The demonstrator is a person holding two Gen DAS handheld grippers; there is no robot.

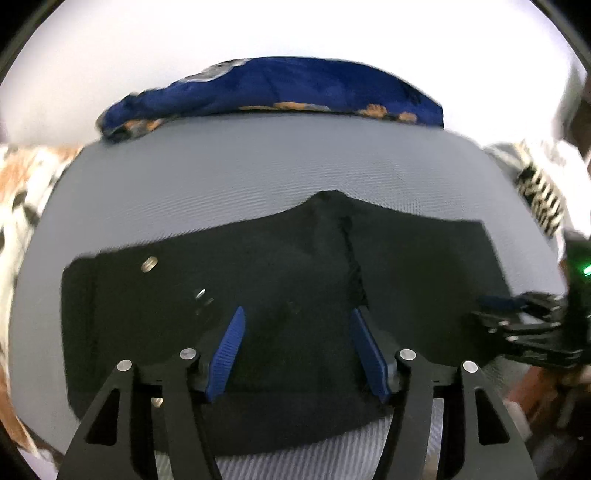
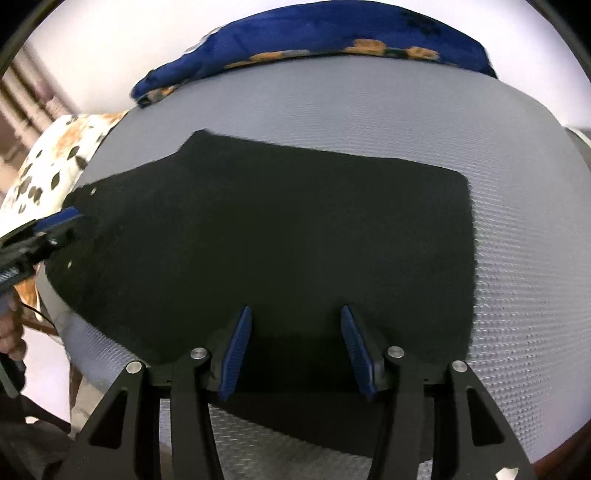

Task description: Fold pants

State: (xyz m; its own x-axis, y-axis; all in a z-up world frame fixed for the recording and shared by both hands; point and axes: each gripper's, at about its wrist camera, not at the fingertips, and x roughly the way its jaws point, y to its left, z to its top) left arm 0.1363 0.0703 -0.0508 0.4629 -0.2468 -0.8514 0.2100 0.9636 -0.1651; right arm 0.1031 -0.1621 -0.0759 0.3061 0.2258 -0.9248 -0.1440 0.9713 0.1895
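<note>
Pants (image 1: 280, 280), black, lie flat on grey textured pad (image 1: 258, 173), already folded into a compact block with a notch at the far edge and a seam down the middle; small metal rivets near the left end. Folding looks mostly done, maybe one more fold or a tidy-up left; judging only from the shape. Left claw (image 1: 295, 354) hovers over the pants' near edge, jaws apart at medium width, nothing between the blue pads. Right claw (image 2: 295, 354) likewise over the near edge, jaws apart a bit narrower, empty. Neither touches cloth as far as visible. Blue blanket (image 2: 332, 33) with orange pattern bunched at the pad's far edge, spotted white cloth (image 2: 48, 155) off to the left. No brands, labels or readable writing anywhere.
</note>
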